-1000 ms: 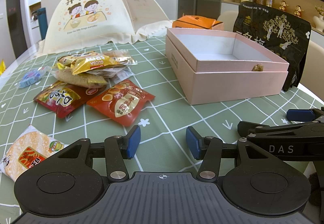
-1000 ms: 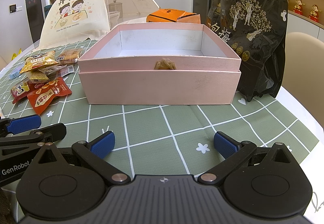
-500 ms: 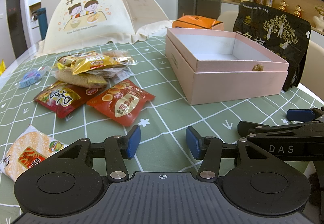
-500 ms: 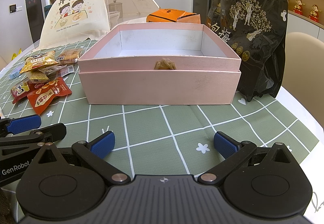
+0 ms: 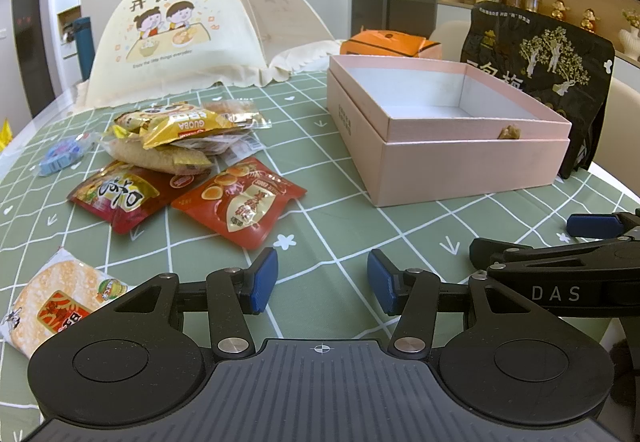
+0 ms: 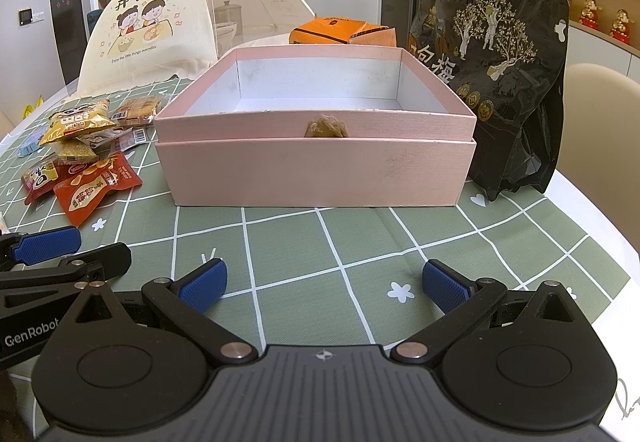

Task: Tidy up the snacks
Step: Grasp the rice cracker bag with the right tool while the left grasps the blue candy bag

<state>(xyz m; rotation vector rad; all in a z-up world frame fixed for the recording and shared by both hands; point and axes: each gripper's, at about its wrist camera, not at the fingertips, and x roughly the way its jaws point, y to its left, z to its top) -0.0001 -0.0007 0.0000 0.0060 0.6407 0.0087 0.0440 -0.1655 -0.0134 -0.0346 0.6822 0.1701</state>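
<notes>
An open pink box (image 5: 460,162) (image 6: 316,174) stands on the green checked tablecloth, its inside bare. Left of it lies a pile of snack packets: a red packet (image 5: 240,202) (image 6: 90,194), a darker red one (image 5: 116,198), a yellow packet (image 5: 184,126) (image 6: 76,120) on top of others, and a rice cracker pack (image 5: 52,298) at the near left. My left gripper (image 5: 322,280) is open and empty, low over the cloth near the red packet. My right gripper (image 6: 322,284) is wide open and empty, in front of the box.
A big black snack bag (image 5: 556,74) (image 6: 500,82) stands right of the box. An orange box (image 6: 340,32) and a cream mesh food cover (image 5: 180,38) sit behind. A blue item (image 5: 60,158) lies at the far left. The table edge (image 6: 600,202) curves close on the right.
</notes>
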